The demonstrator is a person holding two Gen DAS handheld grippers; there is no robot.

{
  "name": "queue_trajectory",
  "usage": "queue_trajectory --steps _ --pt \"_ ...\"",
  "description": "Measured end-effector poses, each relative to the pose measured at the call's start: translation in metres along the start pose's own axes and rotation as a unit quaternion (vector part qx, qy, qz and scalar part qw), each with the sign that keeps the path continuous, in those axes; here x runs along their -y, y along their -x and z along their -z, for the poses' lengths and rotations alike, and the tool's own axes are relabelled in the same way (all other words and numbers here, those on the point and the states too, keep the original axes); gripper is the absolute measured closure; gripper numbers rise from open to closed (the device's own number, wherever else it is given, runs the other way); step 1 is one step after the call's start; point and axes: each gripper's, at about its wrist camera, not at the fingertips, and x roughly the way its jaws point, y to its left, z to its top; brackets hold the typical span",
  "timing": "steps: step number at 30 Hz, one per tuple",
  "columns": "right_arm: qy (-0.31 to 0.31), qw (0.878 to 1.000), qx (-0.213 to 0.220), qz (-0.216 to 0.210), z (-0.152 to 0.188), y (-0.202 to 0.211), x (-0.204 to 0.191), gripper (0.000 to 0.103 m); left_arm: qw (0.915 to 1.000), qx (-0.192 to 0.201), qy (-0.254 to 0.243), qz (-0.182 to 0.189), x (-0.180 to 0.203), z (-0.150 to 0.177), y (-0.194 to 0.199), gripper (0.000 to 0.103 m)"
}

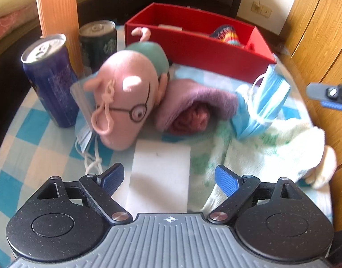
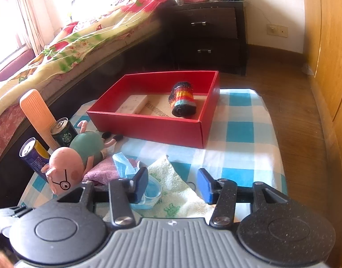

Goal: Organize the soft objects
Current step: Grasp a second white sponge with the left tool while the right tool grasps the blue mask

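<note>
Left wrist view: left claw (image 1: 169, 178) at lower centre, jaws wide apart, nothing between them; directly beyond the gap lies a white sponge block (image 1: 160, 174) on the checked tabletop cloth (image 1: 36, 147); pig plush toy (image 1: 126, 98) at centre left, lying against a blue drink can (image 1: 49, 80), with a dark can (image 1: 98, 42) behind; rolled purple towel (image 1: 193, 107) at centre, touching the plush; blue face mask (image 1: 260, 105) right of centre, draped on a green-patterned white towel (image 1: 249, 151); red box (image 1: 200, 47) at upper centre.

Judgement: step in hand appears to be a pick by the left claw, probably the white block, though the plush is also near; straddle the block squarely along its narrow width, close slowly since it will compress, and stay off the mask loops (image 1: 92, 163) at lower left.

Right wrist view: right claw (image 2: 173, 185) at lower centre, jaws apart and clamped on nothing; the mask (image 2: 148, 192) lies crumpled just beside the left finger (image 2: 141, 184), contact uncertain; red box (image 2: 148, 122) at centre already holds a striped knitted roll (image 2: 183, 99) and a pale speckled block (image 2: 133, 104).

Judgement: keep the right claw clear of the left's path; carry high over the box wall.
</note>
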Motion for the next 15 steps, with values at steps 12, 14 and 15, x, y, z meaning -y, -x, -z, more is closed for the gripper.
queue_trajectory --steps 12,14,15 --pt "-0.017 1.000 -0.022 0.013 0.011 0.004 0.024 0.072 0.9990 -0.035 -0.013 -0.022 0.000 0.009 -0.016 0.044" --pt "-0.017 0.999 -0.029 0.012 0.012 -0.001 0.023 0.072 0.9993 -0.036 0.005 -0.006 -0.006 0.005 -0.014 0.048" --pt "-0.013 0.999 -0.031 0.009 0.012 -0.002 0.020 0.072 0.9991 -0.037 0.019 0.010 -0.010 0.005 -0.011 0.048"
